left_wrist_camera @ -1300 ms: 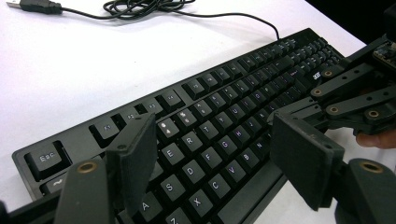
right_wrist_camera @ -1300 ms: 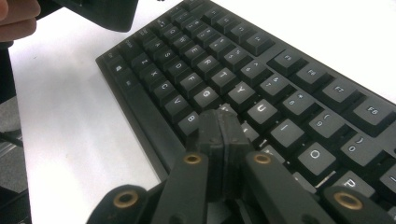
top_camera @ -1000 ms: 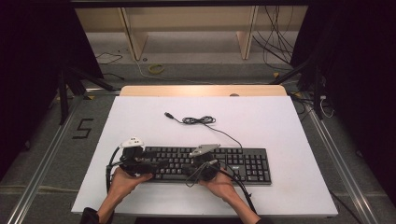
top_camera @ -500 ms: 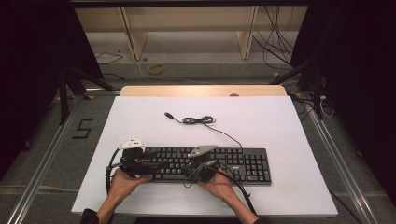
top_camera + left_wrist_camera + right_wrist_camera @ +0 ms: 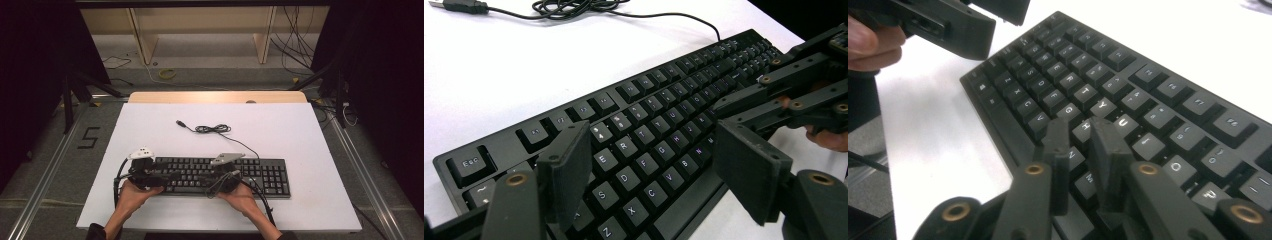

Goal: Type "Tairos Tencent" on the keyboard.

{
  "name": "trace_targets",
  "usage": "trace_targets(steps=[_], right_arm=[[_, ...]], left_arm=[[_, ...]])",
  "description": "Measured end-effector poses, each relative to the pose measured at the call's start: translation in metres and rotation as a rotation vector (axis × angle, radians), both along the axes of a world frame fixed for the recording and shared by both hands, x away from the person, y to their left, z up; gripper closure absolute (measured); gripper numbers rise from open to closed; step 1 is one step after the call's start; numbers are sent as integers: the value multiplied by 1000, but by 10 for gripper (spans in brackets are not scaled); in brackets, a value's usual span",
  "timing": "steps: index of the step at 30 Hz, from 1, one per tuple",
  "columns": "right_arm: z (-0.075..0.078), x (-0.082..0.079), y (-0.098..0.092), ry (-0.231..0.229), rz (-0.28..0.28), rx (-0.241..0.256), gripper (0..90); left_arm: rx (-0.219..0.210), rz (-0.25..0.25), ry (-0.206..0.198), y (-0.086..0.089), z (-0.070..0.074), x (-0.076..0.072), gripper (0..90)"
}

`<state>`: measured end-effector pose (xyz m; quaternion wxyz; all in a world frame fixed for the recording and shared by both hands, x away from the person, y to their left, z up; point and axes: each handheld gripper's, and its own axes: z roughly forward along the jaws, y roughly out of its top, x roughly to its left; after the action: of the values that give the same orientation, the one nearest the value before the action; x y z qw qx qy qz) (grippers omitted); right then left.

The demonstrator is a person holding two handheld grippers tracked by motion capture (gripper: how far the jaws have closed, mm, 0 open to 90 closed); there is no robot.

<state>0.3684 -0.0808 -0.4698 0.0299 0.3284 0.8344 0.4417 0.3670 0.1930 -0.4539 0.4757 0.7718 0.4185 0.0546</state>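
Observation:
A black keyboard (image 5: 262,176) lies across the near half of the white table (image 5: 300,135). My left gripper (image 5: 172,176) hovers low over its left end, jaws open wide and empty. In the left gripper view, the left gripper (image 5: 651,140) straddles the letter keys of the keyboard (image 5: 649,102). My right gripper (image 5: 209,182) sits over the middle of the keyboard, pointing left. In the right gripper view, the right gripper (image 5: 1079,127) has its jaws nearly together above the H and J keys of the keyboard (image 5: 1148,100), nothing between them. The two grippers face each other, tips close.
The keyboard's thin black cable (image 5: 212,129) is bunched on the table behind it, and its USB plug (image 5: 179,122) lies loose. A wooden strip (image 5: 215,97) edges the table's far side. A person's hands (image 5: 131,196) grip both tools at the near edge.

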Motion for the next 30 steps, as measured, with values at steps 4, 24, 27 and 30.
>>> trace_targets(steps=[4,24,27,30], right_arm=[[2,-2,-5,-9,2,14,691],[13,-11,-34,-33,-34,68,469],[13,-13,-39,-35,-42,74,459],[14,-15,-42,-38,-47,76,447]], left_arm=[[2,-4,2,-1,0,1,315],[21,-24,5,-8,1,6,323],[24,-29,9,-10,2,8,328],[31,-35,10,-12,1,10,343]])
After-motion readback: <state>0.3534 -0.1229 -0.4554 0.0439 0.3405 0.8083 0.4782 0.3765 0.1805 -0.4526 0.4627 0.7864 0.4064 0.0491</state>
